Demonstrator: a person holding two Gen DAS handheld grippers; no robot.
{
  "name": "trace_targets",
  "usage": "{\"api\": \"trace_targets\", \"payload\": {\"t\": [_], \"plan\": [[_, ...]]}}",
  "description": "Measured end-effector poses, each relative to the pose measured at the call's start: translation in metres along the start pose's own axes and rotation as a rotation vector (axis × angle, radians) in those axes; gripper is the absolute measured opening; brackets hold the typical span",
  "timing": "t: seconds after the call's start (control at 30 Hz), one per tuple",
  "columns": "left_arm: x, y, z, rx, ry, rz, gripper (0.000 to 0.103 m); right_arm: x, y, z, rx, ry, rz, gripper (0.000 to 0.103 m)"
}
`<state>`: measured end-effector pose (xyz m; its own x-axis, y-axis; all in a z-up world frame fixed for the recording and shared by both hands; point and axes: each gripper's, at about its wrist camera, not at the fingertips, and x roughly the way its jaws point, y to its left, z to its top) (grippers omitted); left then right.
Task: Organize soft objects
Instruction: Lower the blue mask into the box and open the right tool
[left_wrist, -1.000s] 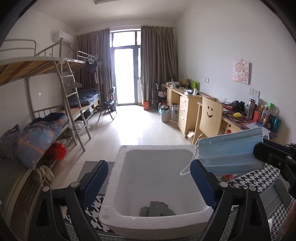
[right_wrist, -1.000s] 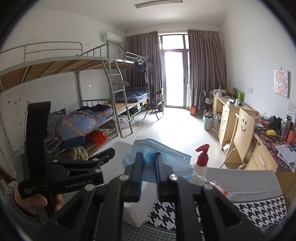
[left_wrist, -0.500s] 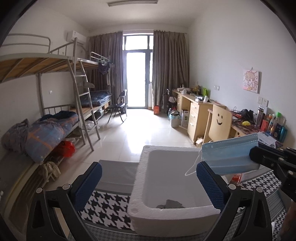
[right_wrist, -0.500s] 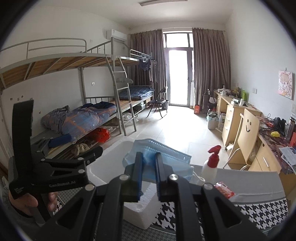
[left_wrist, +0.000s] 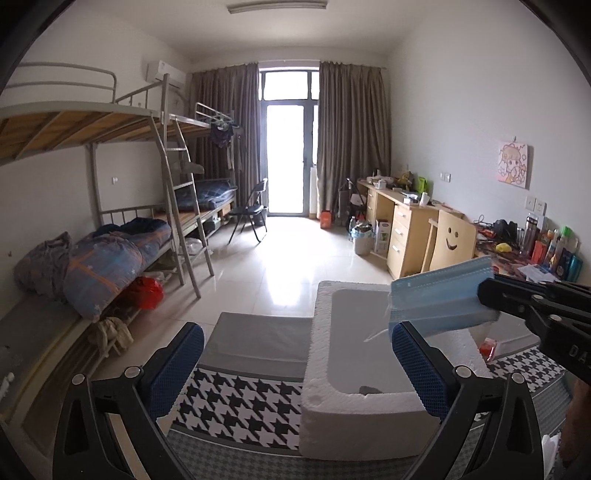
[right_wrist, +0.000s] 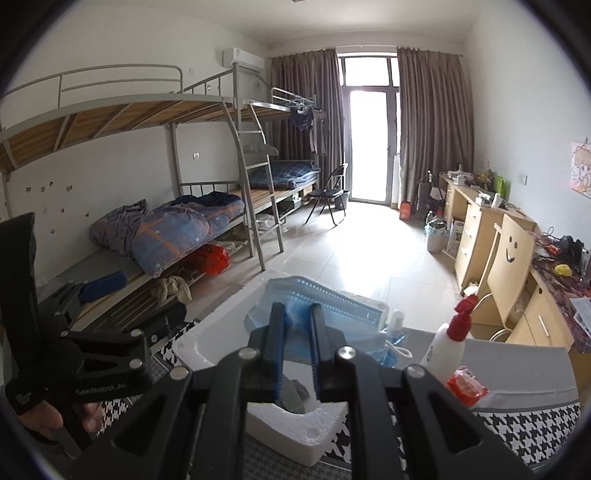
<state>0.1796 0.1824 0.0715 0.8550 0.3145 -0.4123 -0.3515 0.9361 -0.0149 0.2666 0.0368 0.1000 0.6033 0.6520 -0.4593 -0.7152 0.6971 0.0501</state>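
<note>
My right gripper (right_wrist: 297, 347) is clamped on the blue face mask (right_wrist: 317, 314), which I hold in the air above the white foam box (left_wrist: 343, 410). My left gripper (left_wrist: 295, 369) stands wide open with nothing in it, low over the houndstooth cloth (left_wrist: 240, 398).

Risks, as I judge them: the light mask could drift or catch on the box rim when I release it, and its ear loop (left_wrist: 376, 334) (dangling loose) may snag a finger. The spray bottle (right_wrist: 448, 343) stands near enough to be knocked.

Only a corner of the grey item (right_wrist: 293, 395) in the box shows, so I cannot identify it. The box floor is mostly hidden.
</note>
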Motion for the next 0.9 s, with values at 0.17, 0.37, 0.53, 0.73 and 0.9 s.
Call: {"api": "trace_targets", "payload": {"t": [0.17,0.37,0.53,0.73,0.9], "plan": [[0.0,0.008,-0.004,-0.017,0.003,0.004,0.102,0.01,0.006,0.0,-0.011,0.019,0.004,0.016],[-0.002,0.013,-0.011,-0.021,0.006,0.006,0.102,0.021,0.008,0.0,-0.01,0.05,0.011,0.016],[-0.003,0.013,-0.014,-0.023,0.004,0.01,0.102,0.034,0.009,0.001,-0.012,0.074,0.011,0.016],[-0.004,0.016,-0.019,-0.031,0.01,0.01,0.102,0.044,0.012,0.003,-0.03,0.096,0.008,0.016],[-0.004,0.015,-0.018,-0.035,0.006,0.011,0.102,0.055,0.011,0.001,-0.01,0.13,0.01,0.043]]}}
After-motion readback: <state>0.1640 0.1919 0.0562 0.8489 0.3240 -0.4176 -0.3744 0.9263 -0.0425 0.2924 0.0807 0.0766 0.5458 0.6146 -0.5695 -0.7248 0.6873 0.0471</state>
